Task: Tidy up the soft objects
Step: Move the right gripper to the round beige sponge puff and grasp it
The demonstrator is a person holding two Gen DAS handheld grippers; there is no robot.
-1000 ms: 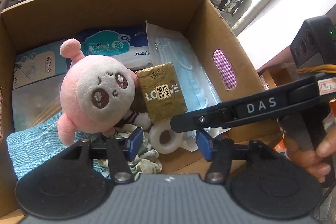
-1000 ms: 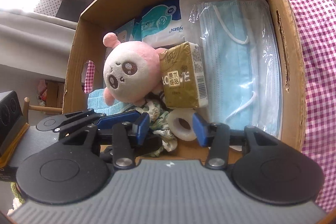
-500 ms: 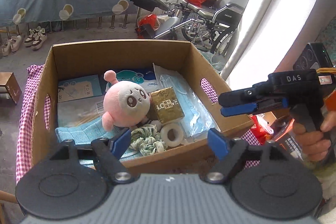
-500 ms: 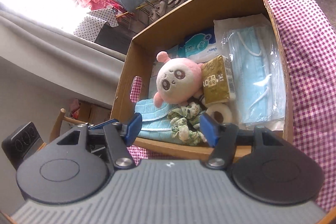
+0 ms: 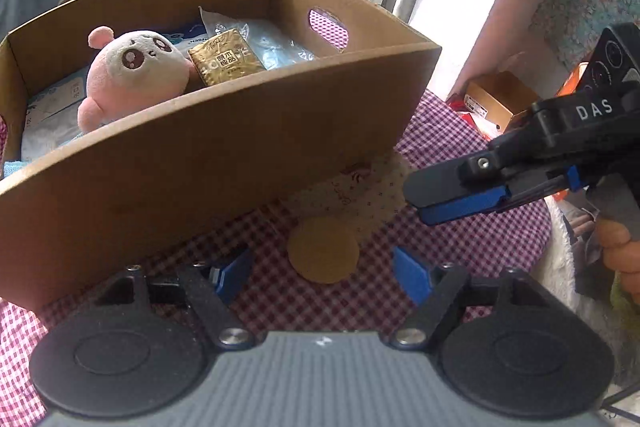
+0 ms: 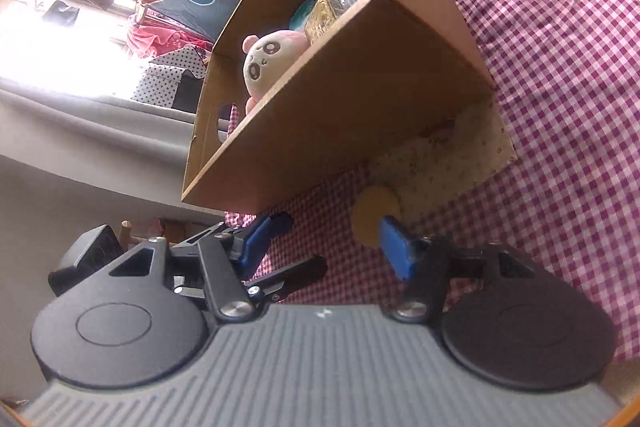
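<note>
Left wrist view: you've pulled your left gripper (image 5: pixel 322 273) back out of the box (image 5: pixel 208 163); a second ago it was down among the contents. Its jaws have just been closing a little but stand wide with nothing between them, over the checked cloth (image 5: pixel 460 247). A round tan pad (image 5: pixel 323 251) lies ahead, a floral cloth (image 5: pixel 360 191) beyond it. The pink plush (image 5: pixel 136 73) and gold tissue pack (image 5: pixel 226 61) sit in the box. Your right gripper (image 5: pixel 460 197) shows at right.

Right wrist view: right gripper (image 6: pixel 332 241) is also outside the box now, jaws just closing, partly apart, empty. The pad is just beside one fingertip (image 6: pixel 394 241).
</note>
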